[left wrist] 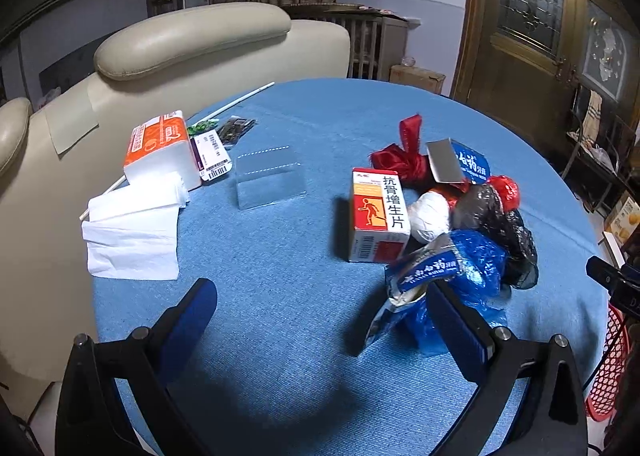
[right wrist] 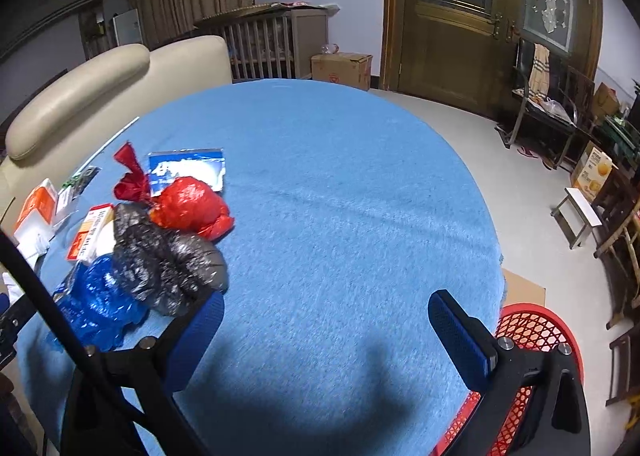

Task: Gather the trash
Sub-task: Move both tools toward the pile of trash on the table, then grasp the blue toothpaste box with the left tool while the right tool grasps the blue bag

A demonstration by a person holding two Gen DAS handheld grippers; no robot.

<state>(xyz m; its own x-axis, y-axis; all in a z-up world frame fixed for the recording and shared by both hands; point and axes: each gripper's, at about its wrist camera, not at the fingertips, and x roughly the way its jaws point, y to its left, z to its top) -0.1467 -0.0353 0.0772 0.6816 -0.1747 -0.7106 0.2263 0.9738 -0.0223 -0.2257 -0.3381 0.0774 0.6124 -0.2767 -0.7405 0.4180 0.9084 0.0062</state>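
A pile of trash lies on the blue tablecloth: a red and white medicine box, a red plastic bag, a black plastic bag, a white wad and a crumpled blue bag. My left gripper is open, its right finger touching the blue bag. In the right wrist view the pile shows at the left: red bag, black bag, blue bag. My right gripper is open and empty over bare cloth. A red mesh basket stands beside the table.
A tissue pack with loose white tissues, a small box, a clear plastic sheet and dark wrappers lie at the left. A beige sofa stands behind the table. Chairs and boxes stand at the right.
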